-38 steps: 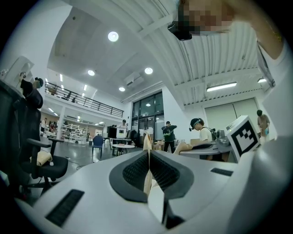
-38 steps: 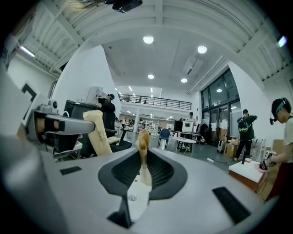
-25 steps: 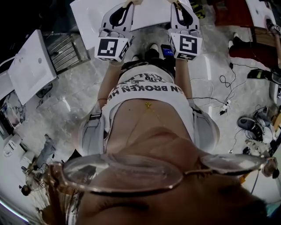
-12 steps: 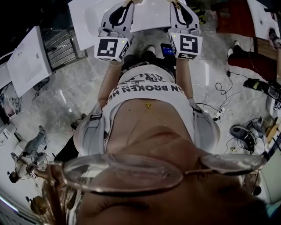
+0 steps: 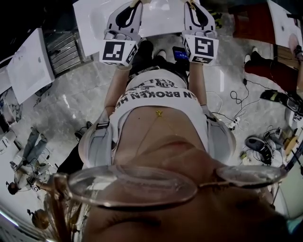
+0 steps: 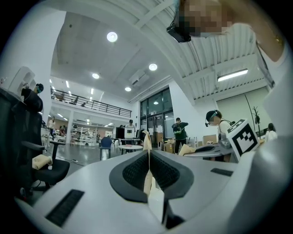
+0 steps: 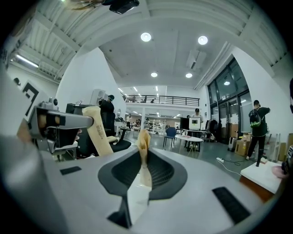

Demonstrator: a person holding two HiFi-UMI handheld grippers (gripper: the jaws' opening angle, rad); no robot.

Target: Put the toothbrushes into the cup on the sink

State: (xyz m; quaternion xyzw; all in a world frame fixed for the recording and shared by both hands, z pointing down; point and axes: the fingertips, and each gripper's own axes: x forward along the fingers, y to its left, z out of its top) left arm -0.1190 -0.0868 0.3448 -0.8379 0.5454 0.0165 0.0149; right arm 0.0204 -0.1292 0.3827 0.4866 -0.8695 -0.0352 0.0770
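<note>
Left toothbrush (image 6: 146,139) pinched edge-on between the pressed-together jaws of the left gripper (image 6: 149,153); right toothbrush (image 7: 143,139) clamped the same way in the right gripper (image 7: 143,157). Long axes running straight out past the fingertips, roughly level. Just ahead of both tips, the white sink (image 5: 161,16). No cup in any view, so no telling which hand is nearer.

left hand-held gripper (image 5: 136,3): shifted left | floor cables (image 5: 235,98): slid left
</note>
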